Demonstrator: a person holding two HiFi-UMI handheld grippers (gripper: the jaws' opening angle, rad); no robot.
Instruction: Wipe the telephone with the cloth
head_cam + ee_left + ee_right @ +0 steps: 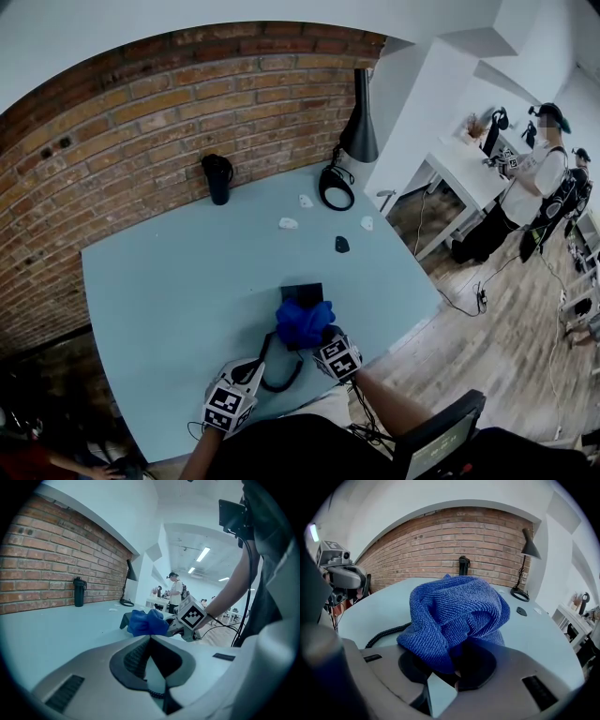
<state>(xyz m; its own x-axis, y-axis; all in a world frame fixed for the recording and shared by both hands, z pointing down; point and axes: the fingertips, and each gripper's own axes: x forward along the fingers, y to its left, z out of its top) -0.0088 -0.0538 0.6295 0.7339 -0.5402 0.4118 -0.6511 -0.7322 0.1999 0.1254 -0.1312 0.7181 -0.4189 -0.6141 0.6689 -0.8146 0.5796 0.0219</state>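
We record the right claw (454,670) closed on the blue cloth (303,322). The cloth sits bunched on top of the black telephone (302,292), toward the front edge of the bench (169,281) and about midway along it. The left claw (150,638) hangs over the front edge near the coiled cord (286,380), jaws drawn together with nothing between them. A black lidded cup (217,178) stands upright by the far edge; its contents are not visible.
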